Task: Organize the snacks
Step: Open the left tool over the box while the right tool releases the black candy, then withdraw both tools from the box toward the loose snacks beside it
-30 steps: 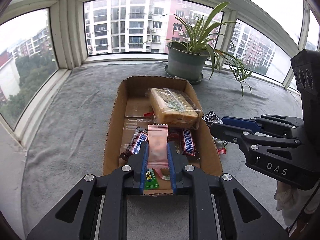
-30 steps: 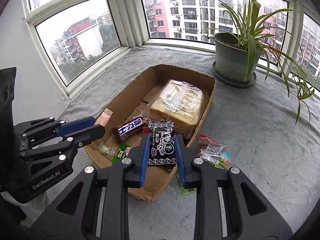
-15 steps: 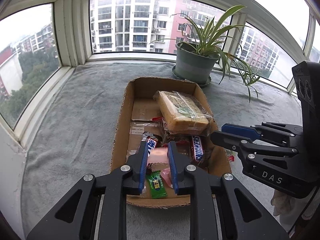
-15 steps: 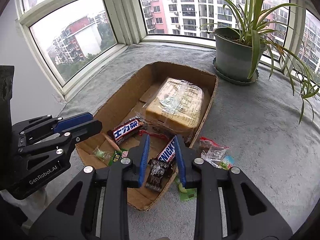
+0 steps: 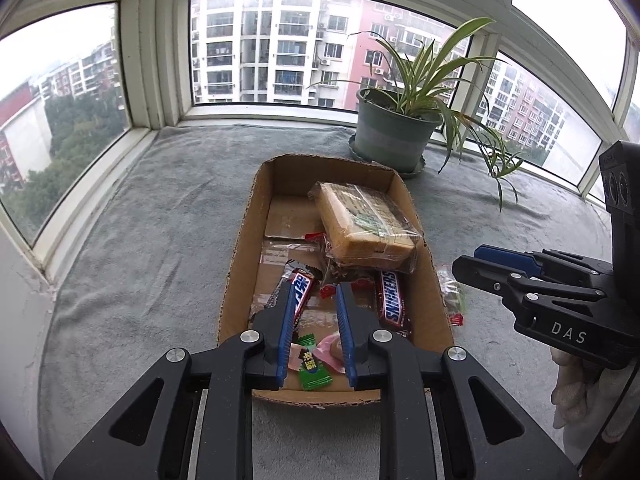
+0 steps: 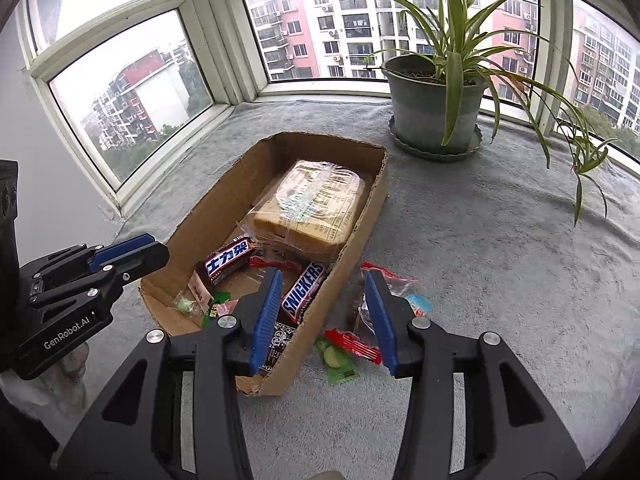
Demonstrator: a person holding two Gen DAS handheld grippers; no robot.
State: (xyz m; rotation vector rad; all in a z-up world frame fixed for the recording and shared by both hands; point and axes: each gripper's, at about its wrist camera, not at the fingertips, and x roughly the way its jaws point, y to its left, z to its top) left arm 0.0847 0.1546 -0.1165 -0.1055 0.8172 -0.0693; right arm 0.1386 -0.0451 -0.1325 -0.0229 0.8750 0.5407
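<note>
With its jaws just opening and nothing between them, the right gripper hangs over the cardboard box edge, the black packet lying inside. The left gripper sits shut and empty over the box. Next, I'd guess, come the loose sweets on the grey mat.

Soft overcast daylight from the windows, sharp focus, strong fisheye bending, dark corner vignettes.

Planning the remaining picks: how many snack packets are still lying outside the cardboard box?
3 visible, all on the grey mat right of the cardboard box: a green packet, a red packet overlapping it, and a clear red-edged bag. The right fingers may hide more.
</note>
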